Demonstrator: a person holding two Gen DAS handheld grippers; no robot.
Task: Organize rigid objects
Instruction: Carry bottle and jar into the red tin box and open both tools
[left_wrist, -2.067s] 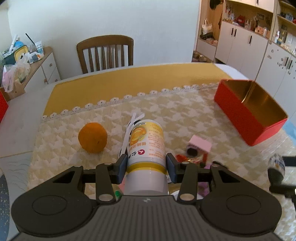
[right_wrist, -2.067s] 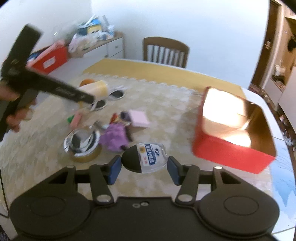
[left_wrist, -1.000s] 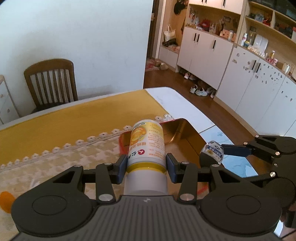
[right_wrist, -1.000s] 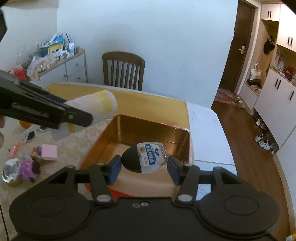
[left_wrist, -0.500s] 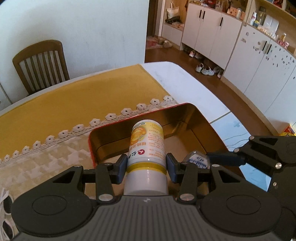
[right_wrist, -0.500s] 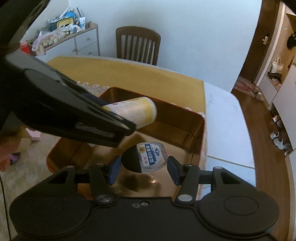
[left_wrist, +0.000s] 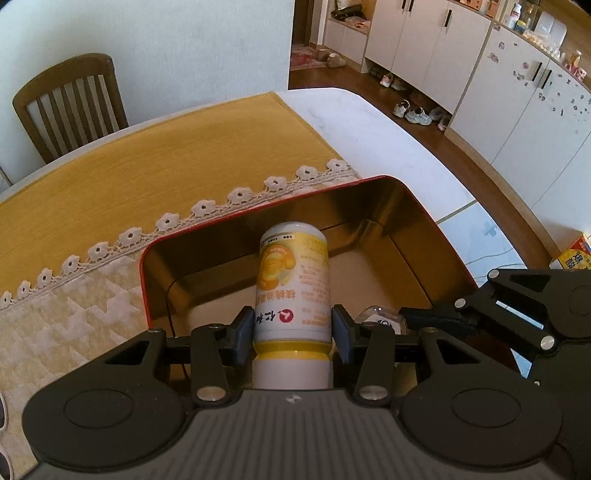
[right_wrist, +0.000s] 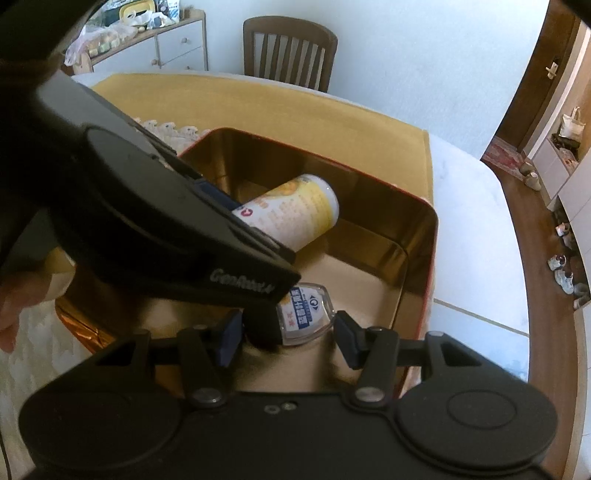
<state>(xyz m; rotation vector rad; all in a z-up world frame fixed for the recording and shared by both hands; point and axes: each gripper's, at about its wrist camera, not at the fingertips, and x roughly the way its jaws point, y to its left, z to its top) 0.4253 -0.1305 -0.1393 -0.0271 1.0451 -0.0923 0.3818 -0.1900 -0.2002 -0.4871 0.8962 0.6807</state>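
Left gripper (left_wrist: 293, 330) pinches the yellow can (left_wrist: 293, 280), right gripper (right_wrist: 289, 334) the small clear bottle (right_wrist: 304, 314), both over the red tin (left_wrist: 417, 206) at frame centre. Lower each to the tin floor before letting go (can far side, bottle near, so they don't knock).

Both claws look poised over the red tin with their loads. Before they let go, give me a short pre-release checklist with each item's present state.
1. Left claw grips the yellow-and-white bottle: ok.
2. Right claw grips the small clear bottle: ok.
3. Both bottles are within the red tin's rim: ok.
4. Tin floor under them free of other items: ok where visible.
5. Bottles resting on the floor: cannot tell.
6. Claws clear of each other: cannot tell; the left overlaps the right's view.
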